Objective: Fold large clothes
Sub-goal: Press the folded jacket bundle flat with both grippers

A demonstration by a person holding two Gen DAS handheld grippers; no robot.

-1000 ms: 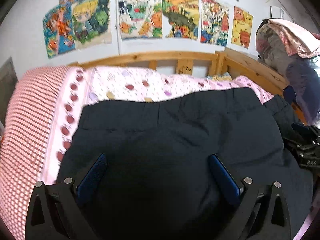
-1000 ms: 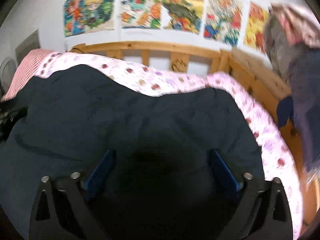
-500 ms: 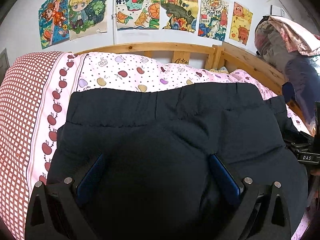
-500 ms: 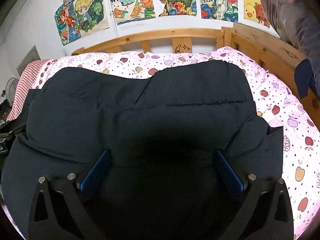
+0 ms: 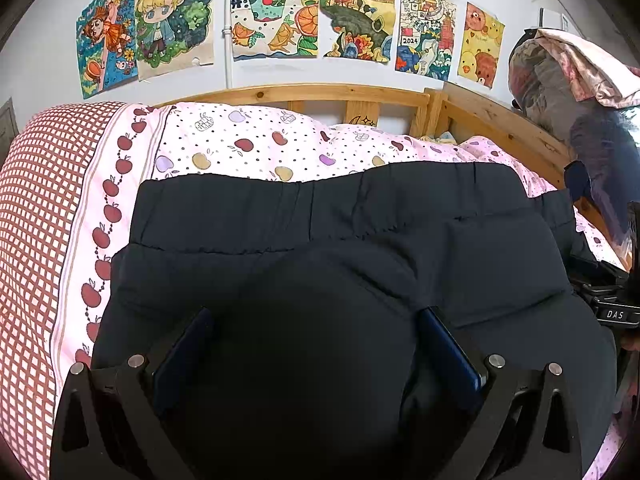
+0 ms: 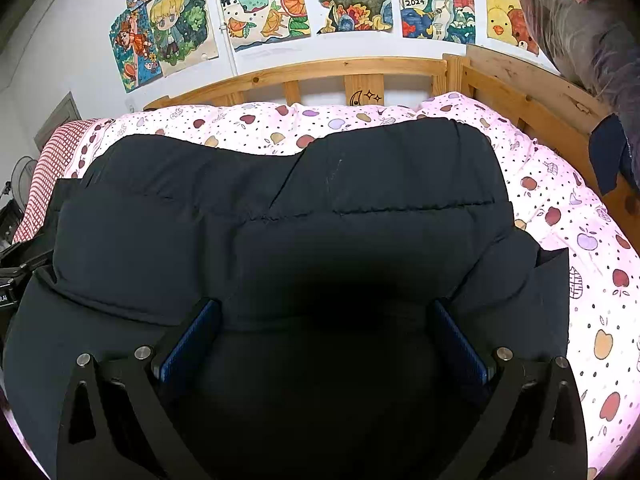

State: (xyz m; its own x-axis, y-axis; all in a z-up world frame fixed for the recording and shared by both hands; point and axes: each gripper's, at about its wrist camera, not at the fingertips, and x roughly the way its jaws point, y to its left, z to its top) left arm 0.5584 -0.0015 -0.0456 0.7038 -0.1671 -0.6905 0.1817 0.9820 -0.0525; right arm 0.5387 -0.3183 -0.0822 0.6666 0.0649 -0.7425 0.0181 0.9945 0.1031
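Thick dark navy trousers lie across the pink apple-print sheet, their elastic waistband at the far end. A folded-over layer ends in a stitched edge just short of that waistband. My left gripper rests low on the near left part, blue pads wide apart, dark cloth bulging up between them. The right wrist view shows the same trousers. My right gripper sits on the near right part, equally wide, cloth mounded between its pads.
A wooden headboard and side rail border the bed, with drawings on the wall above. Red-checked bedding lies at the left. A heap of blankets sits beyond the right rail. Bare sheet shows right of the trousers.
Both views swept forward and then settled; the blur is gone. The folded layer's stitched edge now lies sharply visible near the waistband. Finger spacing is unchanged on both grippers.
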